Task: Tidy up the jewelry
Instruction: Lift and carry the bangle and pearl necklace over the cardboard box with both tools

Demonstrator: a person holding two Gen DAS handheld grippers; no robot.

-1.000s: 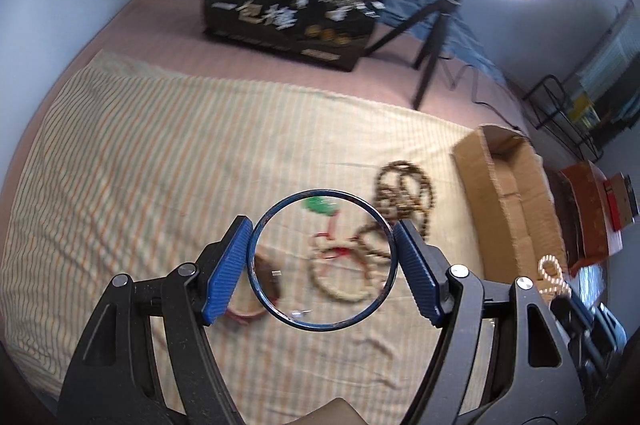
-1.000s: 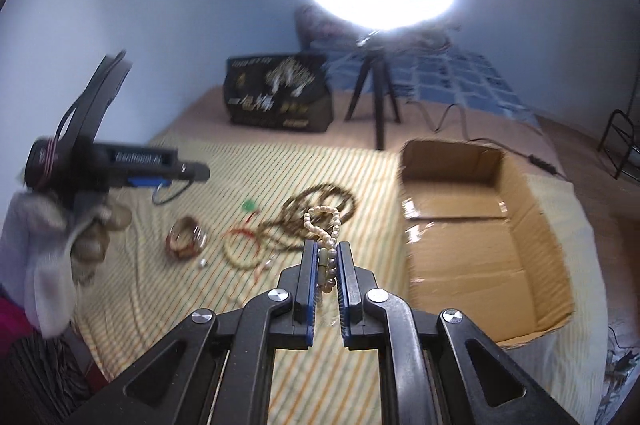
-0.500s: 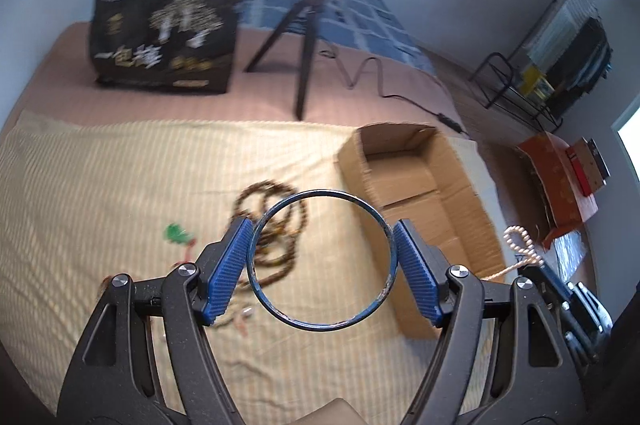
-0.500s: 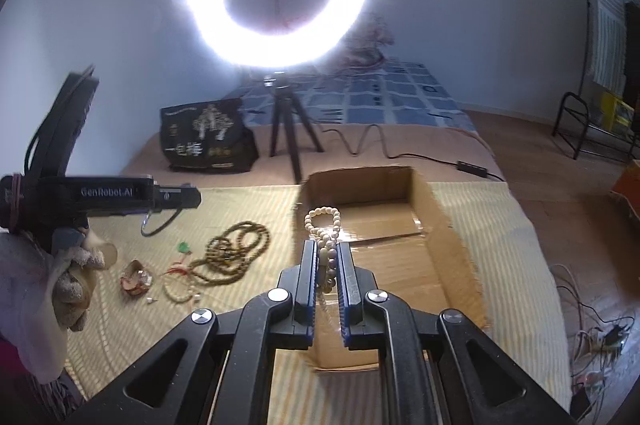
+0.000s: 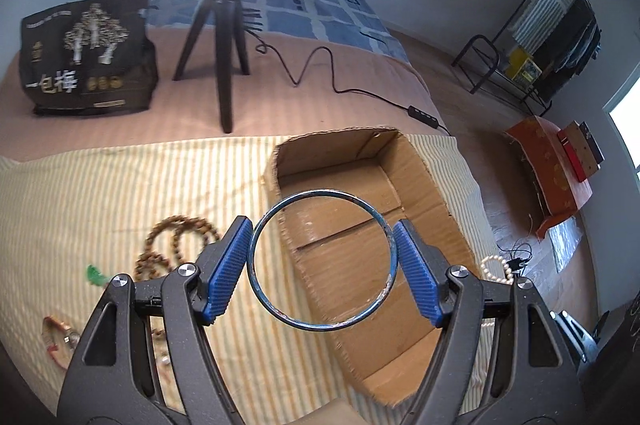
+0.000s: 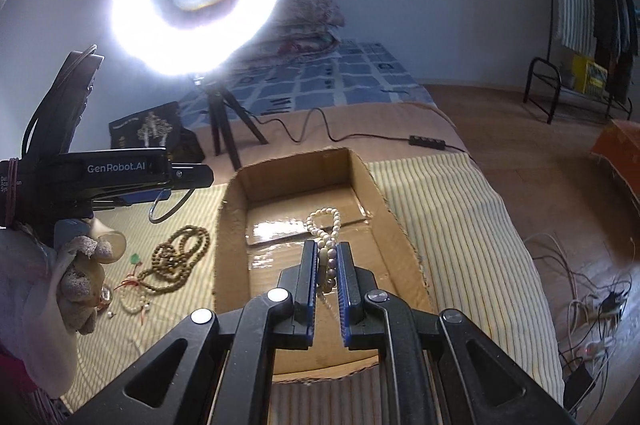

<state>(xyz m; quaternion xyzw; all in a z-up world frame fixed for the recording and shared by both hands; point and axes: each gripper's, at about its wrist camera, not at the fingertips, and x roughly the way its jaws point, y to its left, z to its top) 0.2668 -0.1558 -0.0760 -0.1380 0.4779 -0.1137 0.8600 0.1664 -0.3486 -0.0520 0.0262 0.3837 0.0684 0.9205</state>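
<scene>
My left gripper (image 5: 322, 261) is shut on a thin blue bangle (image 5: 256, 265) and holds it above the near left edge of an open cardboard box (image 5: 432, 193). My right gripper (image 6: 325, 257) is shut on a cream bead bracelet (image 6: 326, 221) and holds it over the inside of the same box (image 6: 232, 225). On the striped cloth left of the box lie a brown bead necklace (image 5: 176, 241), a green pendant (image 5: 95, 274) and a reddish bangle (image 5: 56, 329). The necklace (image 6: 176, 257) and a pale bead bracelet (image 6: 134, 303) also show in the right wrist view.
A ring light on a black tripod (image 5: 224, 37) stands behind the box, its cable (image 5: 320, 65) trailing right. A black printed bag (image 5: 88, 57) sits at the back left. The bed's right edge drops to a floor with wires (image 6: 592, 289). The left gripper's body (image 6: 120, 173) shows at left.
Both grippers have swung right, from over the jewelry on the cloth to the cardboard box. The blue bangle and the cream bracelet stayed gripped. The box now fills both views.
</scene>
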